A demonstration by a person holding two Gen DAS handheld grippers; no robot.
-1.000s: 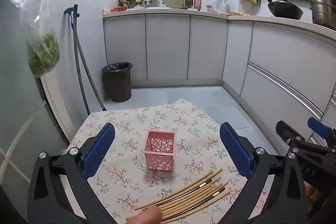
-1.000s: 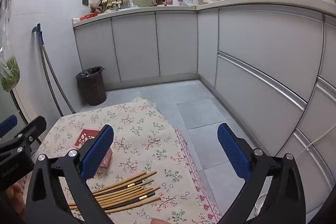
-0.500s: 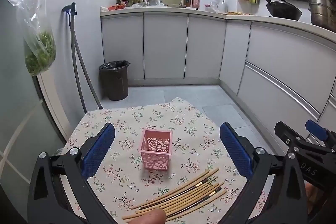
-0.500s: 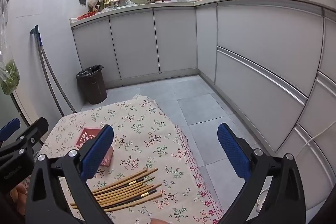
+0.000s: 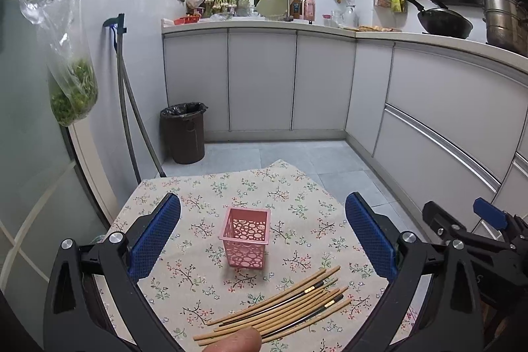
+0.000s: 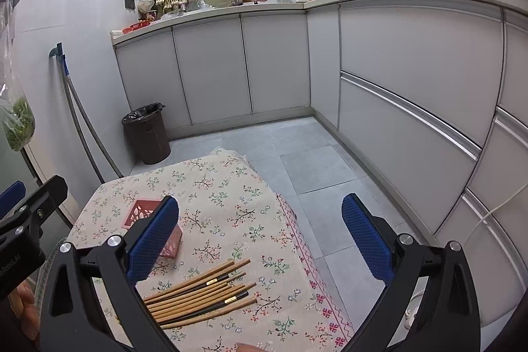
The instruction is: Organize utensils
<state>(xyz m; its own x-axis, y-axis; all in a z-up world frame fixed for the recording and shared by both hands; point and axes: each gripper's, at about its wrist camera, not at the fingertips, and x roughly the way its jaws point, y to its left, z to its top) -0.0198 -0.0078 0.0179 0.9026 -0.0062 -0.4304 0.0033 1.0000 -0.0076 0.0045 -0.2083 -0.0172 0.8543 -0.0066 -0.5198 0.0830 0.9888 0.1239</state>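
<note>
A pink perforated basket (image 5: 246, 236) stands upright in the middle of a floral-clothed table (image 5: 204, 197). Several wooden chopsticks (image 5: 280, 305) lie in a loose bundle on the cloth just in front of it. My left gripper (image 5: 262, 236) hovers above the near side of the table, open, with the basket between its blue pads and nothing held. In the right wrist view the basket (image 6: 142, 210) is partly hidden behind the left pad, and the chopsticks (image 6: 201, 292) lie low and left. My right gripper (image 6: 260, 233) is open and holds nothing, over the table's right edge.
A dark trash bin (image 5: 183, 134) stands on the tiled floor beyond the table. Grey cabinets (image 5: 260, 81) run along the back and right. A bag of greens (image 5: 71, 88) hangs at the left. The table's right edge (image 6: 297, 240) drops to the floor.
Both views have lifted and pulled back slightly, so the basket and chopsticks sit a little higher in frame. The basket and chopsticks have not moved on the cloth. Both grippers stay open.
</note>
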